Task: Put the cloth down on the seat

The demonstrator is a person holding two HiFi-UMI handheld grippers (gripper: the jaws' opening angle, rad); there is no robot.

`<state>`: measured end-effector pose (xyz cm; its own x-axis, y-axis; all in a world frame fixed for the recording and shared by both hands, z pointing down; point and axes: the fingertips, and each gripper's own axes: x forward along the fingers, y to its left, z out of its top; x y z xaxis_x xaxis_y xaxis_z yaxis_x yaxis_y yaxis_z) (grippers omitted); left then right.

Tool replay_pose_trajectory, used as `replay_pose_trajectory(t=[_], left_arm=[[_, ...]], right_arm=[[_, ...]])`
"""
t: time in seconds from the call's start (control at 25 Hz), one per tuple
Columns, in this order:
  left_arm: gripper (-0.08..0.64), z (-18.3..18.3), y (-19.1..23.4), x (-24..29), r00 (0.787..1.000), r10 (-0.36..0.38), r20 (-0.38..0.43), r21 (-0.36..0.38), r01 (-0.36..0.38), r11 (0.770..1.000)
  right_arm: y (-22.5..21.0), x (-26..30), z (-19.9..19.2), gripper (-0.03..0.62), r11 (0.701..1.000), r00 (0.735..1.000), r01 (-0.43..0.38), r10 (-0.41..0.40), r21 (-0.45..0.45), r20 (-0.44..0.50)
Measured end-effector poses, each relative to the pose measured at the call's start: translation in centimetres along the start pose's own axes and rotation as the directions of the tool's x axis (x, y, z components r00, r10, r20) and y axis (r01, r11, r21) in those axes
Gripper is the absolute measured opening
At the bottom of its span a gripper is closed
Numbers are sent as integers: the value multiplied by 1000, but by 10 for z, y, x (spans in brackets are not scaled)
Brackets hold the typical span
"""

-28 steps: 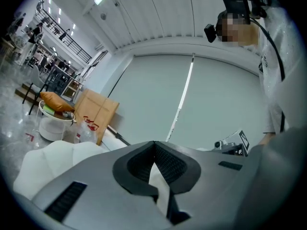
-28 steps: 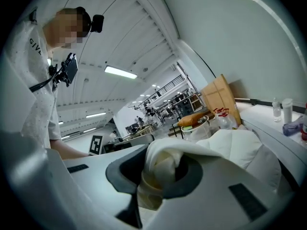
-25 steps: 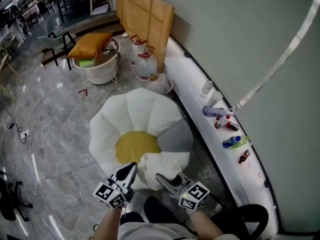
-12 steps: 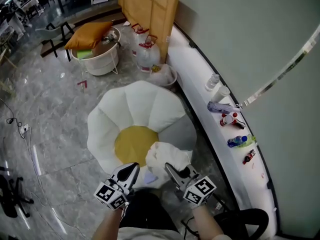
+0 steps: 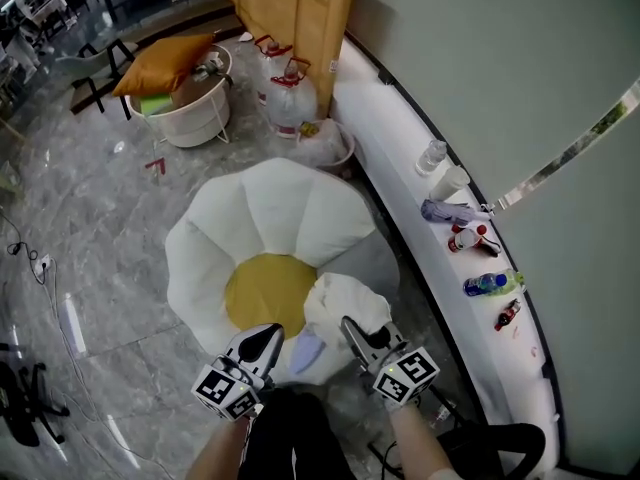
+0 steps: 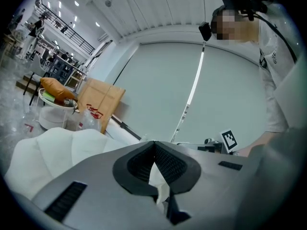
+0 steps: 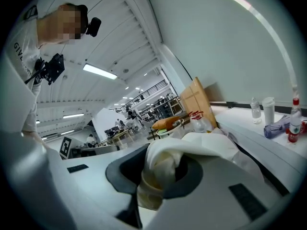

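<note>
Left gripper (image 5: 268,336): jaws closed on a thin edge of the cloth (image 5: 345,306). In the left gripper view a narrow white strip hangs from between the pads.

Right gripper (image 5: 352,328): jaws clamped on a thick, bunched fold of the same cloth. The wad fills the gap between the pads and spills forward over them.

Position of cloth: a white, crumpled mound ahead of both grippers, over the near right part of the seat (image 5: 262,208). Its far edge meets the rim of the yellow middle (image 5: 262,290). From the head view I cannot tell whether the mound already rests on the cushion or hangs just above it.

Relation that matters: the bulk sits directly in front of the right gripper and to the right of the left one, so the load is lopsided, heavy on my right and only a corner on my left. The line between my two grips runs left to right along the near edge of the seat. The yellow middle lies ahead and to the left of the mound, and my left gripper is the nearer of the two to it.

Judgement: the set-down is close but not done. The next move should carry both grips forward and a little left, then lower them. Risk: with so little cloth in the left jaws, that corner may slip out early and trail off the near edge toward the floor (image 5: 110,268).
</note>
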<state>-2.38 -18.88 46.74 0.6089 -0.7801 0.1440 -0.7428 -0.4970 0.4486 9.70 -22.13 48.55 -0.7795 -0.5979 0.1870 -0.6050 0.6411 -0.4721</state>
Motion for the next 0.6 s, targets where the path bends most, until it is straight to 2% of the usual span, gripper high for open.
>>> replay_pose_trajectory(t=[0.6], left_arm=[[13, -95, 46, 46, 997, -41, -65, -74, 37, 997]], right_arm=[[-95, 21, -118, 75, 984, 987, 142, -132, 105, -95]])
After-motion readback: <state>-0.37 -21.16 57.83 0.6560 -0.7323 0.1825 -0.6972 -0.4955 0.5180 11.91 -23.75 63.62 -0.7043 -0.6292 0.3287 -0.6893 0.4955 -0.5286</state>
